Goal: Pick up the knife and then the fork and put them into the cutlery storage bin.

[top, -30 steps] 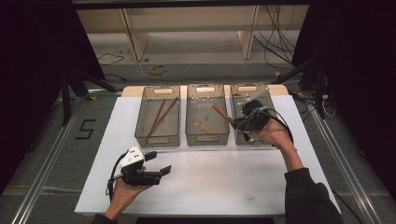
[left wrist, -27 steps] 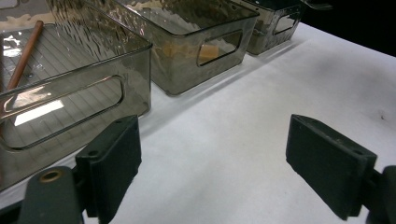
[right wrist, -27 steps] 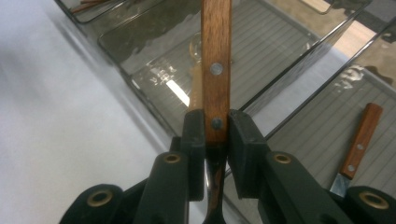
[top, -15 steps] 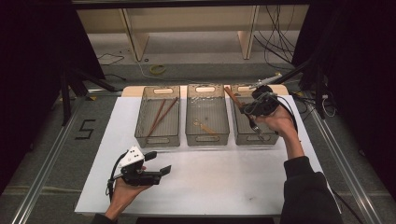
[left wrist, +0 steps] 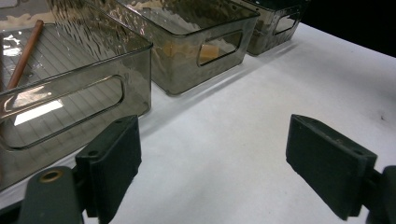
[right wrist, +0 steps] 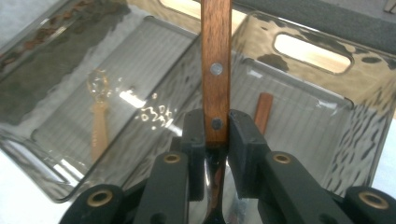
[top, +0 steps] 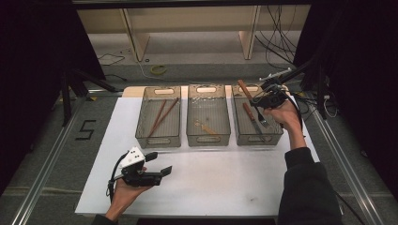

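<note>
My right gripper (top: 263,99) hovers over the far end of the right clear bin (top: 258,139). It is shut on a wood-handled metal utensil (right wrist: 215,70) whose handle (top: 244,89) points up and to the back left. In the right gripper view the jaws (right wrist: 216,128) pinch the riveted handle near its lower end. A fork with a wooden handle (top: 256,119) lies in that bin. My left gripper (top: 159,163) rests low over the white table near the front left, open, with nothing between its pads (left wrist: 112,158).
Chopsticks (top: 159,117) lie in the left bin (top: 157,140). The middle bin (top: 208,139) holds a wooden spoon (top: 206,127). The three bins stand side by side at the back of the white table (top: 225,183). Cables and shelf legs lie beyond.
My right gripper has carried the utensil away from me and to the right, from the middle bin's edge to the far end of the right bin. The left gripper has stayed put.
</note>
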### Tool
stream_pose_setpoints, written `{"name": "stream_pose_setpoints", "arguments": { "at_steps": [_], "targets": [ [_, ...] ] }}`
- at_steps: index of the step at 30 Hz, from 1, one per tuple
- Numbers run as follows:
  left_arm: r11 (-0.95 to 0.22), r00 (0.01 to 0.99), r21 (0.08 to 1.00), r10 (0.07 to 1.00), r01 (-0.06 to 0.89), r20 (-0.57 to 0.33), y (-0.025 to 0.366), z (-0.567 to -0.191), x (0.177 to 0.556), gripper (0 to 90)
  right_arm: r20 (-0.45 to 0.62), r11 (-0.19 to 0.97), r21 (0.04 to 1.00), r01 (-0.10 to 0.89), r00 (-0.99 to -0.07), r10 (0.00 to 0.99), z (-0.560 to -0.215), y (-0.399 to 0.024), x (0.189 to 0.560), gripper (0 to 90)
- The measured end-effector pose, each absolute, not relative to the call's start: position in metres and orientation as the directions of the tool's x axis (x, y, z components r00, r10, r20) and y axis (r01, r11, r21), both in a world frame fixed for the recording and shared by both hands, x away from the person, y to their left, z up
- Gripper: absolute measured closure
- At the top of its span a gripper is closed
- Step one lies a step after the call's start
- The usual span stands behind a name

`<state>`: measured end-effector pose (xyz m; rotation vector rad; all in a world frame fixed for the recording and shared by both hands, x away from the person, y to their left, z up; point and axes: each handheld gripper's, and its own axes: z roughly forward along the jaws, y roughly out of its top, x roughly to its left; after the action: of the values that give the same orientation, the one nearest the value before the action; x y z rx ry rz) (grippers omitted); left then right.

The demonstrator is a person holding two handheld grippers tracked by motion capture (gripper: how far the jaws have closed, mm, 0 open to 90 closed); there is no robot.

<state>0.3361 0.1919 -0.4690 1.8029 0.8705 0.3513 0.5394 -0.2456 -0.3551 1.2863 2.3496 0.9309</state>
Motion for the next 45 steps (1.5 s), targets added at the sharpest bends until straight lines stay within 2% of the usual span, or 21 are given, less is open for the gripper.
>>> {"name": "stream_pose_setpoints", "arguments": {
  "at_steps": [24,45],
  "targets": [
    [-0.175,0.69,0.903,0.705,0.392,-0.163,0.192,-0.469,0.336,17.5,0.055,0.318,0.656,0.684,-0.464,0.884,-0.372,-0.258,0.554,78.1],
    [-0.177,0.691,0.902,0.704,0.393,-0.163,0.192,-0.469,0.336,17.5,0.056,0.322,0.637,0.701,-0.458,0.887,-0.389,-0.259,0.554,78.0]
  ]
}}
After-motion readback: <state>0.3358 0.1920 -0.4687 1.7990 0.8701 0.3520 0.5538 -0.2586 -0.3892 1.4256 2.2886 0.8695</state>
